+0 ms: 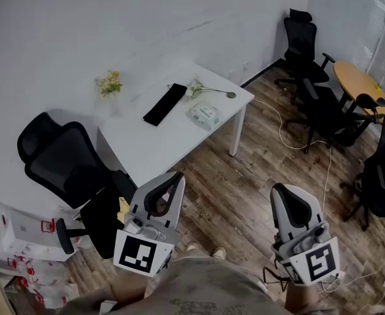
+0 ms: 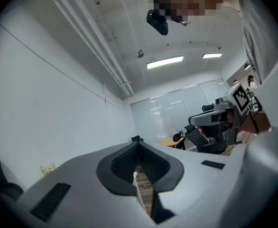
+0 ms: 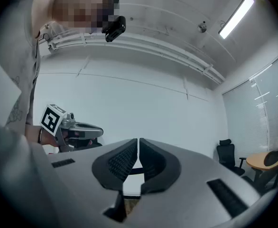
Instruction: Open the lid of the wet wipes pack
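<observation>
The wet wipes pack (image 1: 203, 114), pale green and white, lies flat on the white table (image 1: 159, 143) near its right end. Both grippers are held close to the person's body, far from the table and level. My left gripper (image 1: 174, 178) shows at the lower left of the head view, its jaws together with nothing between them. My right gripper (image 1: 282, 190) at the lower right is likewise shut and empty. In the left gripper view the left gripper (image 2: 138, 143) has its tips touching; in the right gripper view the right gripper (image 3: 138, 140) is also closed, with the table dimly seen beyond.
A long black object (image 1: 165, 104) lies left of the pack, a flower stem (image 1: 205, 89) behind it. A black office chair (image 1: 64, 169) stands at the table's left. More chairs (image 1: 304, 44) and a round wooden table (image 1: 358, 84) fill the far right. Cables trail over the wooden floor (image 1: 245, 182).
</observation>
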Demonstrator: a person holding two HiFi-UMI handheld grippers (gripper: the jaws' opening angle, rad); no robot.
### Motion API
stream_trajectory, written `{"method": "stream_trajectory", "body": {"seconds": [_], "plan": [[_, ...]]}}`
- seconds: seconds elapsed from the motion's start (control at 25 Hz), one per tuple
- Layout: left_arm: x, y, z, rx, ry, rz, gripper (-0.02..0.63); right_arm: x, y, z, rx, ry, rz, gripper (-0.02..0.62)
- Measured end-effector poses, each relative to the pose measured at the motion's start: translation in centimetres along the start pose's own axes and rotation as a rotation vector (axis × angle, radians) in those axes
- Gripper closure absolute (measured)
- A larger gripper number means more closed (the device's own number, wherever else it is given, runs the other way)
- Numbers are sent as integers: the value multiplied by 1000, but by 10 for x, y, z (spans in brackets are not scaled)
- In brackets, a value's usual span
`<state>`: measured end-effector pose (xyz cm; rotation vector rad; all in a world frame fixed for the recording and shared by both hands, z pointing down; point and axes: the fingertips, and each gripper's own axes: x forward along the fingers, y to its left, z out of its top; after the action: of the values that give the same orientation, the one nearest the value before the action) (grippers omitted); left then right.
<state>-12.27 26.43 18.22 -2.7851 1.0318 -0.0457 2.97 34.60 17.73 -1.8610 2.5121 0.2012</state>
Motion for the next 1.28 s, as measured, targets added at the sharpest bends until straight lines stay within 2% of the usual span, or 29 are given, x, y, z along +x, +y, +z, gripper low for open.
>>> {"method": "stream_trajectory", "body": {"seconds": [0.6,0.76,0.84,1.28], "plan": [[-1,-16,-2,-13,11,-6,586,-9,-3,-9,22,10,38,557],[3,-18,-4,-21,19,-7,586,-9,-11,-8,37,-17,4,554],[5,-16,-6,-23,23,0,587,-7,-14,-9,26,-16,2,408],[49,4,-24,-33,29,-12,586,25,-41,-40,26,47,-9,399]]}}
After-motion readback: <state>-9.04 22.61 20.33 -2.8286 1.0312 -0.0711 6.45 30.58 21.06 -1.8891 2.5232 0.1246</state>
